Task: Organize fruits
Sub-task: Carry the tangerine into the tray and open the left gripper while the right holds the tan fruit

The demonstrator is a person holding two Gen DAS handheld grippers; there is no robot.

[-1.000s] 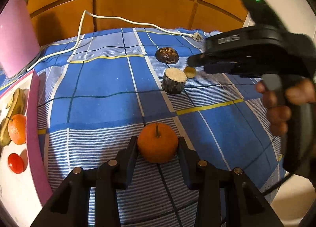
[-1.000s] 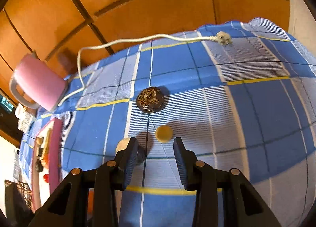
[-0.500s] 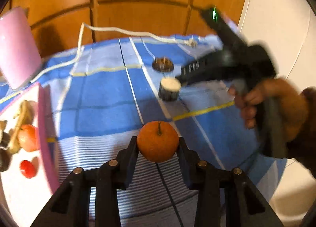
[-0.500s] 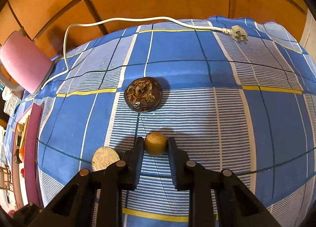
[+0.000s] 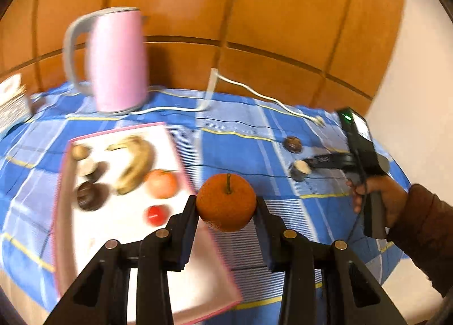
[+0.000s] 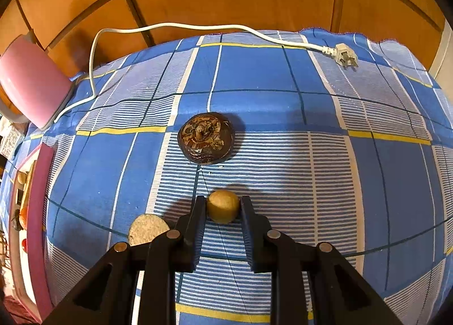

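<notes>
Your orange (image 5: 226,203), round with its dark stem upright, sits clamped between the left jaws, lifted over the tray's right edge. The pink-rimmed white tray (image 5: 181,160) lies at ten o'clock from it, holding a banana (image 5: 136,163), a second orange (image 5: 161,183), a small red fruit (image 5: 157,214) and blurred dark round pieces (image 5: 89,196). The small tan round fruit (image 6: 222,206) stays on the surface, pinched between the right jaws. A dark wrinkled disc (image 6: 206,138) lies at twelve o'clock from it; a pale-topped piece (image 6: 147,231) rests at eight o'clock.
</notes>
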